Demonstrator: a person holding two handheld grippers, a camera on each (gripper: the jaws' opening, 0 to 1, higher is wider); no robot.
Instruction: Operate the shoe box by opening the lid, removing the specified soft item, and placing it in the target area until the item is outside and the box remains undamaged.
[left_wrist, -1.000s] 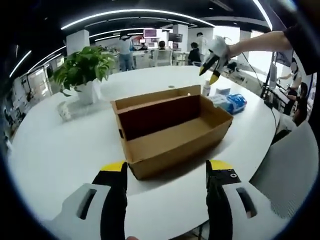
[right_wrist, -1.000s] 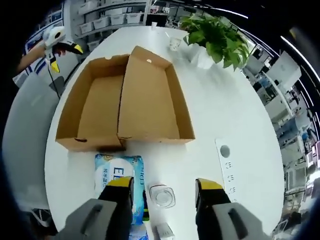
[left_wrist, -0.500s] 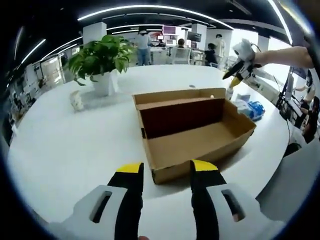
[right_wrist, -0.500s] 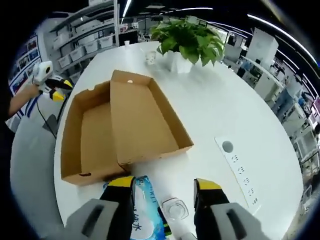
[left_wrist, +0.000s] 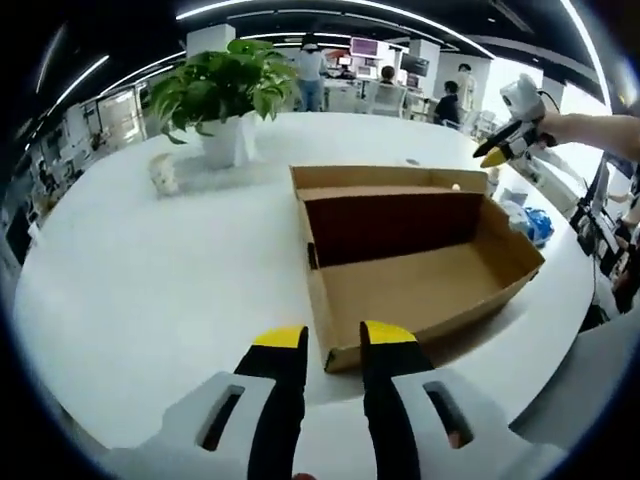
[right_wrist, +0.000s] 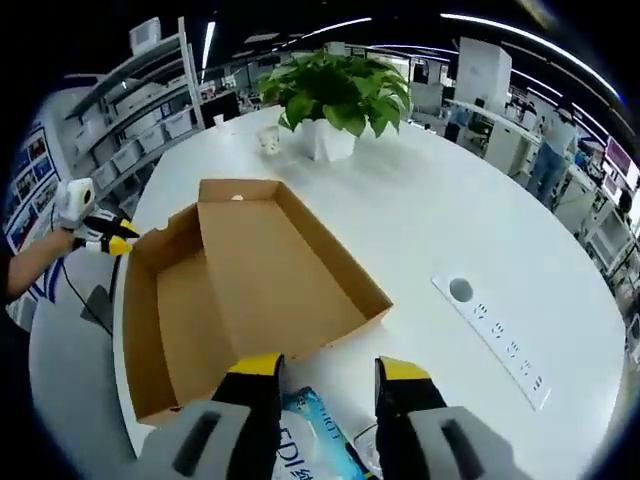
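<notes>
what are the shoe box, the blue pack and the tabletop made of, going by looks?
Shoe box: plain brown cardboard, matte, with folded flaps and raw cut edges. Blue pack: likely soft plastic film, glossy, printed and slightly wrinkled, probably wipes or tissues. Tabletop: smooth white surface with faint sheen, possibly laminate; the look can't confirm it.

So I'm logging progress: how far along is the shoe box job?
Done: the shoe box stands open and empty, and the blue soft pack lies outside on the table. In hand: nothing; the left gripper and right gripper hold nothing. Left: seemingly only withdrawing.
</notes>
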